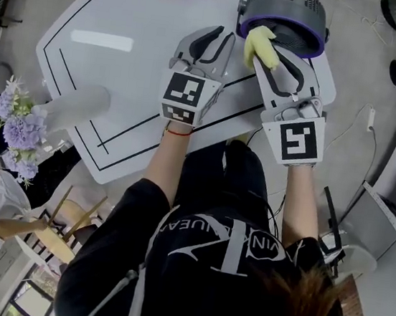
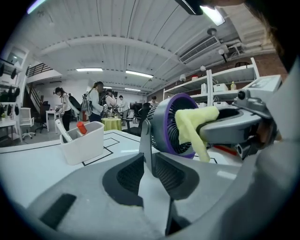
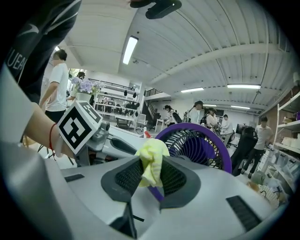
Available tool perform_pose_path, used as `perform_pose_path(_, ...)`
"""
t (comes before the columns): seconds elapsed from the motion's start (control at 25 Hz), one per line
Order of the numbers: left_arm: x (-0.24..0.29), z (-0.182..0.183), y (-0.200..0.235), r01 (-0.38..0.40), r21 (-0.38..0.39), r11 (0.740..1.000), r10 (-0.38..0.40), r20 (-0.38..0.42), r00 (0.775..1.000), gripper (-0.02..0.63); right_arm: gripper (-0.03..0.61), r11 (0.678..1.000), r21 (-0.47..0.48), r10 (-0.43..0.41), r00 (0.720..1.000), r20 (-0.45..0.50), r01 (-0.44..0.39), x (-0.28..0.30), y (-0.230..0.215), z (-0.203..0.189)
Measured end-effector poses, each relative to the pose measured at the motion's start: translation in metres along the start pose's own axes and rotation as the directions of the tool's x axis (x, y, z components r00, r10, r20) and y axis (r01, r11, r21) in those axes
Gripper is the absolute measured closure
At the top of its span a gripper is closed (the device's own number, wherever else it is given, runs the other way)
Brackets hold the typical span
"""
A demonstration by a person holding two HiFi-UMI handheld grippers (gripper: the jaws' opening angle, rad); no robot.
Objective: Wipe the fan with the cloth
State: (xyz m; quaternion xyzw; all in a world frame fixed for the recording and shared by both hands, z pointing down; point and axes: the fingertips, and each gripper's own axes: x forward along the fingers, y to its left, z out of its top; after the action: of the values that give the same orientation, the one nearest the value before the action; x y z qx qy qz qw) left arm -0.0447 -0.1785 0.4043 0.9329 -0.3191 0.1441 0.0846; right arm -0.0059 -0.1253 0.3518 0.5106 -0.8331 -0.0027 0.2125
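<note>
The fan (image 1: 286,13), with a purple ring and a dark grille, stands at the far edge of the white table (image 1: 108,70). My right gripper (image 1: 265,52) is shut on a yellow cloth (image 1: 260,45), and the cloth is up against the fan's purple rim. From the right gripper view the cloth (image 3: 152,159) bunches between the pads, with the fan (image 3: 201,140) just behind. My left gripper (image 1: 225,36) sits beside it, left of the fan, with its jaws a little apart and nothing held. In the left gripper view the fan's grey upright (image 2: 144,140) stands just beyond its tips (image 2: 149,159).
A white bin (image 2: 82,143) holding a red-capped item stands on the table further left. Black tape lines cross the tabletop. Purple flowers (image 1: 17,126) and a wooden chair (image 1: 59,226) are left of me. Shelving runs along the right, and people stand far back.
</note>
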Motion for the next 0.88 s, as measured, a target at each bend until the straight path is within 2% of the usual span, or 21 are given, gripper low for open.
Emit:
perform_pose_path(0.2, 0.023, -0.003, -0.002, 0.024, 0.049, 0.999, -0.023, -0.010, 1.000, 0.533, 0.480, 1.000, -0.021, -0.018, 1.000, -0.020, 0.017, 0.010, -0.004, -0.002)
perform_pose_path(0.36, 0.035, 0.000, 0.001, 0.021, 0.030, 0.999, -0.022, 0.020, 1.000, 0.535, 0.480, 0.998, -0.049, -0.035, 0.999, -0.012, 0.034, 0.016, -0.005, 0.002)
perform_pose_path(0.44, 0.038, 0.001, 0.000, 0.019, 0.031, 0.999, -0.020, 0.027, 0.999, 0.560, 0.480, 0.997, -0.060, -0.056, 0.998, 0.003, 0.056, 0.017, -0.007, 0.007)
perform_pose_path(0.72, 0.039, 0.001, 0.001, 0.019, 0.010, 1.000, -0.019, 0.047, 0.999, 0.570, 0.488, 0.970, -0.086, -0.222, 0.972, 0.082, 0.229, 0.004, -0.035, 0.024)
perform_pose_path(0.88, 0.039, 0.001, 0.001, 0.017, 0.007, 1.000, -0.017, 0.047, 0.999, 0.571, 0.489, 0.939, -0.138, -0.309, 0.949, 0.065, 0.315, -0.008, -0.048, 0.022)
